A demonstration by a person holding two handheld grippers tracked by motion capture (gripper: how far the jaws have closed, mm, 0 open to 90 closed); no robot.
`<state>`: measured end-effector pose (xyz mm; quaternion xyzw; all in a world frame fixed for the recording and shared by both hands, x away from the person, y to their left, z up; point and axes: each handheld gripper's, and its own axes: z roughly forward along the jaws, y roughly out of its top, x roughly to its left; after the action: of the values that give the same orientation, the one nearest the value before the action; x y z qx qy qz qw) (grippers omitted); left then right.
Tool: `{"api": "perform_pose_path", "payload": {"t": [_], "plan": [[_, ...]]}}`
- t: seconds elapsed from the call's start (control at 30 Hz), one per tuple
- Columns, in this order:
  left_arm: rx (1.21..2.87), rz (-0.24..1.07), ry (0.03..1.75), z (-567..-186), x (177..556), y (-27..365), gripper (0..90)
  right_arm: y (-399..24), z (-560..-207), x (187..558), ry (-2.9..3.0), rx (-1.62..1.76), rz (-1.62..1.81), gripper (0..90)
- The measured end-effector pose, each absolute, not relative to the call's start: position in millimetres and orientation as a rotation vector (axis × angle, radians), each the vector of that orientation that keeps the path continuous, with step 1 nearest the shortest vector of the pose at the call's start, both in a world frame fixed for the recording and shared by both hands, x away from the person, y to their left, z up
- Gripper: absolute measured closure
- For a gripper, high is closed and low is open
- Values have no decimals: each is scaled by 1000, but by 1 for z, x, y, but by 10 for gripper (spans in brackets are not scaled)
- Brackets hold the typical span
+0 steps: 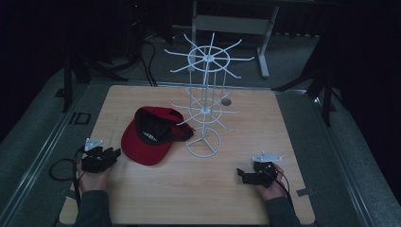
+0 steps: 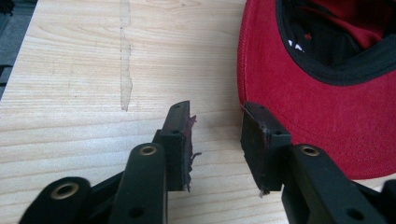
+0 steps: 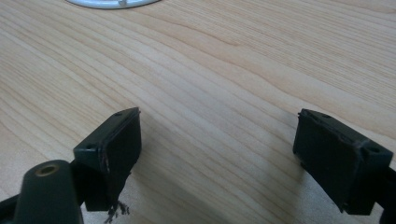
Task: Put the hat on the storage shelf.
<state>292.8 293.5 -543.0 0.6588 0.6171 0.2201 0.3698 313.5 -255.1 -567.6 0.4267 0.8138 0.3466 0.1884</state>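
Reaching toward a red cap (image 1: pixel 150 135) on the wooden worktop (image 1: pixel 198 189).
The left gripper (image 1: pixel 115 153) sits just beside the cap's brim, with its jaws partly apart and nothing between them. The cap lies upside down, next to the round foot of a white wire rack (image 1: pixel 204 106). The right gripper (image 1: pixel 240 174) rests well apart from the cap, near the worktop's right side, with its jaws spread wide over bare wood.
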Motion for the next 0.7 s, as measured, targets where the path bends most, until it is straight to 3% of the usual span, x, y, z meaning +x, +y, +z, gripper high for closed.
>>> {"api": "perform_pose_path", "payload": {"t": [0.7], "plan": [[1784, 552, 1492, -529, 301, 288, 609, -255, -568, 313, 2289, 1201, 975, 151]]}}
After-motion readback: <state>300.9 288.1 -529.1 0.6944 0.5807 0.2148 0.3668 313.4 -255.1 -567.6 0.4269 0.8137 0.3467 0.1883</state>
